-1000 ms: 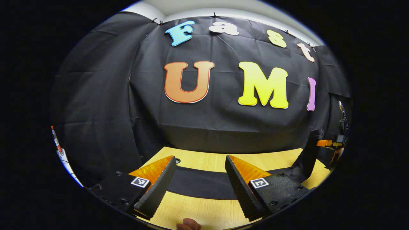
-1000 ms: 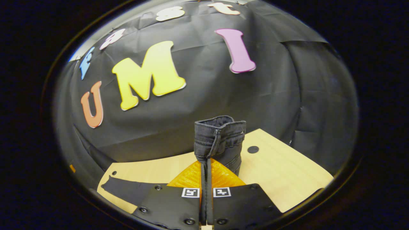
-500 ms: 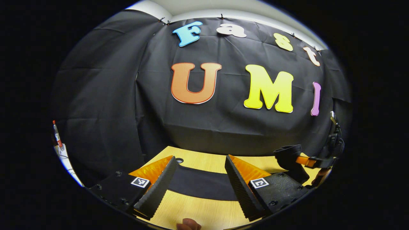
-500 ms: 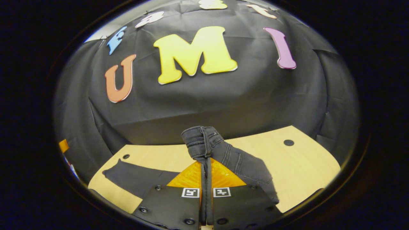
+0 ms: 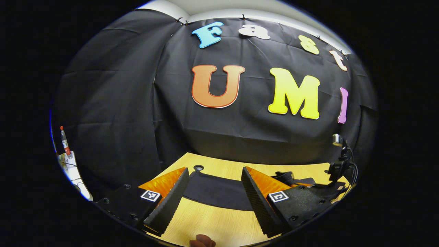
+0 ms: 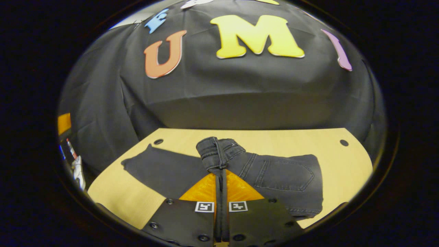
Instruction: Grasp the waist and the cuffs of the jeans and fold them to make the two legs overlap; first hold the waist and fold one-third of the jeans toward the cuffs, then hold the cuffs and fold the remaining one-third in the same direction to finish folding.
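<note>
One jeans (image 6: 274, 175), two grippers (image 5: 212, 202) (image 6: 221, 171)

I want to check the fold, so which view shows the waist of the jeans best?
The right gripper view: the waist sits bunched in the right gripper, with the folded seat beside it. The left gripper view shows mainly a flat leg between the open left gripper fingers.

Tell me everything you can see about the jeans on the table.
The jeans are dark grey, faded denim with visible seams and a back pocket. They lie flat on the wooden table, the waist part folded over toward the legs, which stretch to the left. The right gripper, jaws shut, pinches the bunched waistband. In the left gripper view the leg lies beyond the open left gripper.
</note>
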